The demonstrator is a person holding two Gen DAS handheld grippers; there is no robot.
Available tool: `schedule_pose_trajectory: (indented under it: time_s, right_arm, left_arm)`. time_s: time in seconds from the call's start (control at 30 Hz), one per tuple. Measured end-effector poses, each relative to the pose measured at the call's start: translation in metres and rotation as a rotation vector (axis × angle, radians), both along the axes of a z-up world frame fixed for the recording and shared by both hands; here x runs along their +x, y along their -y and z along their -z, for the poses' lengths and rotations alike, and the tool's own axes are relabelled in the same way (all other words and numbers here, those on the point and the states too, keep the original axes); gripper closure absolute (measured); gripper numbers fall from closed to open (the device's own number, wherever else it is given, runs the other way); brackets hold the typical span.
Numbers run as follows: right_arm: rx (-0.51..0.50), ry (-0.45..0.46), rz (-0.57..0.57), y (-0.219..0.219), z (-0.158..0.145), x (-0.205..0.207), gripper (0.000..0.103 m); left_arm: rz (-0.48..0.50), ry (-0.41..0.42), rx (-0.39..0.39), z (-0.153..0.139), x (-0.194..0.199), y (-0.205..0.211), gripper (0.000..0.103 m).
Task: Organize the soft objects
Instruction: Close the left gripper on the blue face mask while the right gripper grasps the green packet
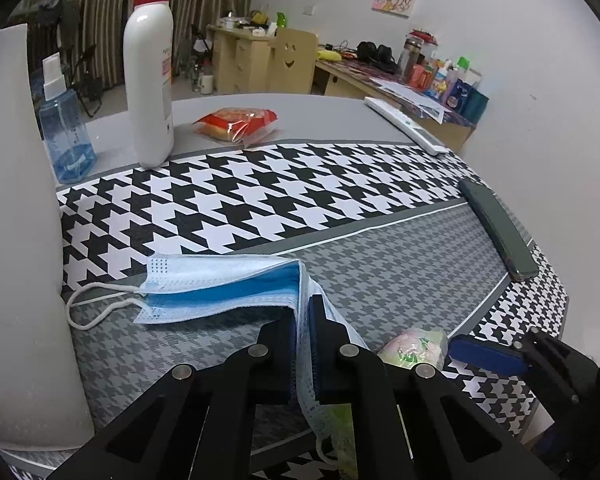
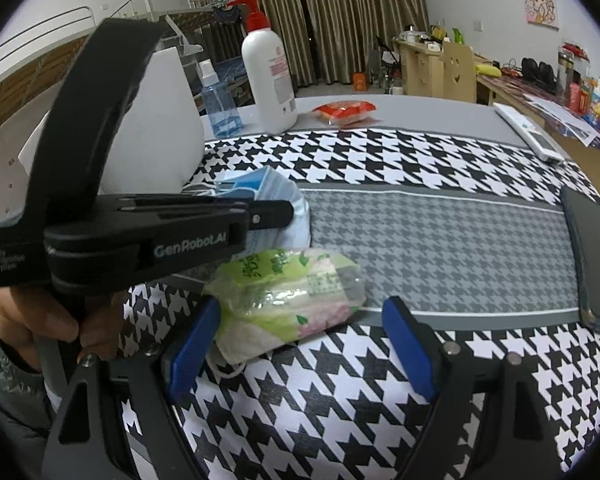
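The left gripper (image 1: 302, 344) has its jaws closed tight on the blue face mask (image 1: 220, 288). The right gripper (image 2: 300, 348) stands wide open around the tissue pack (image 2: 288, 296) on the counter (image 2: 440, 248).

My right gripper (image 2: 302, 346) is wide open, blue fingers (image 2: 192, 344) either side of a tissue pack (image 2: 288, 296) on the desk (image 2: 440, 240); pads not touching it. L gripper (image 2: 272, 212) crosses from left, held by my hand (image 2: 56, 328), over a blue mask (image 2: 276, 196). Further back: white pump bottle (image 2: 268, 80), spray bottle (image 2: 218, 104), red snack bag (image 2: 344, 112). Phone (image 2: 592, 256) and remote (image 2: 528, 132) at right.
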State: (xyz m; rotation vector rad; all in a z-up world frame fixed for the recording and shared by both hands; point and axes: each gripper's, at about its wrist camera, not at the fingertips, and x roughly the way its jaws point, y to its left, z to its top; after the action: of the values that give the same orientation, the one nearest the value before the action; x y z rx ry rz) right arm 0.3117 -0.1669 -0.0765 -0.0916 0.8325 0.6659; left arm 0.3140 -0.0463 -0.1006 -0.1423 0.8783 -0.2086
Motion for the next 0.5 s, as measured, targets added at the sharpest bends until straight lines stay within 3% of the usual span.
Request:
schedule_pose_trajectory:
  time_s: [0.07, 0.23, 0.5]
  right_arm:
    - [0.0, -0.001, -0.009, -0.0016, -0.0003, -0.0004, 0.017]
    - [0.011, -0.016, -0.014, -0.0041, 0.0006, 0.0006, 0.031]
    - [-0.024, -0.014, -0.011, -0.0103, 0.003, 0.0013, 0.031]
  left_arm:
    - [0.004, 0.005, -0.002, -0.0008, -0.002, 0.0002, 0.097]
    - [0.011, 0.019, -0.001, -0.0021, -0.006, -0.0004, 0.097]
    - [0.016, 0.019, 0.008, -0.0011, -0.0067, 0.0012, 0.097]
